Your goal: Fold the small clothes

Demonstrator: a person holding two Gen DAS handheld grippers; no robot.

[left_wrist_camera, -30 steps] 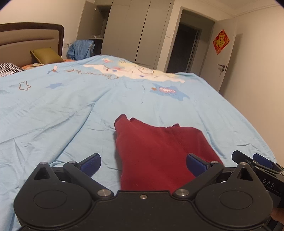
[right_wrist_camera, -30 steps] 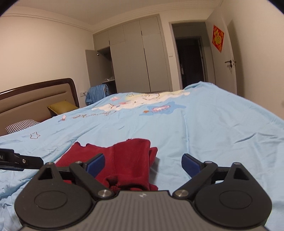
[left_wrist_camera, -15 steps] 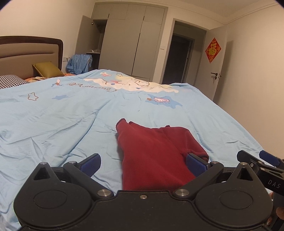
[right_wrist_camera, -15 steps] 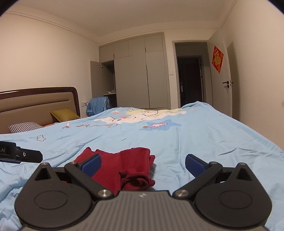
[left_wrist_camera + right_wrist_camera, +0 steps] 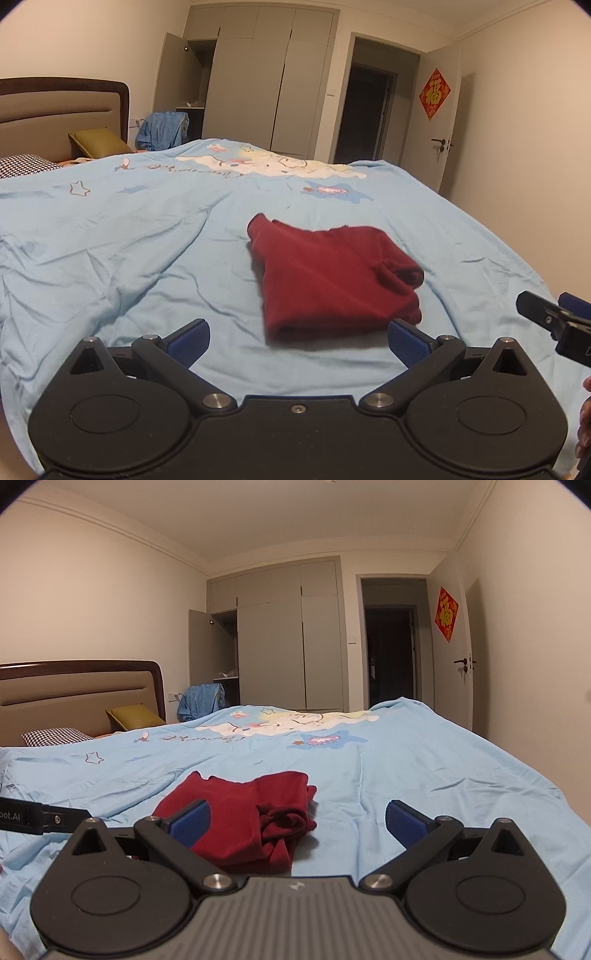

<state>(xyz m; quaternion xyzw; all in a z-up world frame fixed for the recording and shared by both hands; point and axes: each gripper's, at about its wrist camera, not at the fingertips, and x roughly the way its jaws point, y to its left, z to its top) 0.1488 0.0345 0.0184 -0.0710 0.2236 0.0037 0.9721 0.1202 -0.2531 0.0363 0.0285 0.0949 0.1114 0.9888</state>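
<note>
- While both claws hovered above the near edge of the bed (image 5: 110, 236), we held nothing in either of them.
- Our left claw (image 5: 297, 341) had its blue pads spread wide apart, just short of the near edge of the red garment (image 5: 332, 280).
- Our right claw (image 5: 297, 821) was likewise spread wide, its left pad in front of the garment (image 5: 240, 819) in its own view and its right pad over bare sheet.
- The garment lay folded into a rough rectangle on the light blue sheet (image 5: 443, 775), toward the near edge of the bed and well clear of the headboard (image 5: 74, 694) end.
- One rumpled fold bunched at the garment's right side.
- In the left wrist view we saw the tip of the right claw low at the right, apart from the cloth.
</note>
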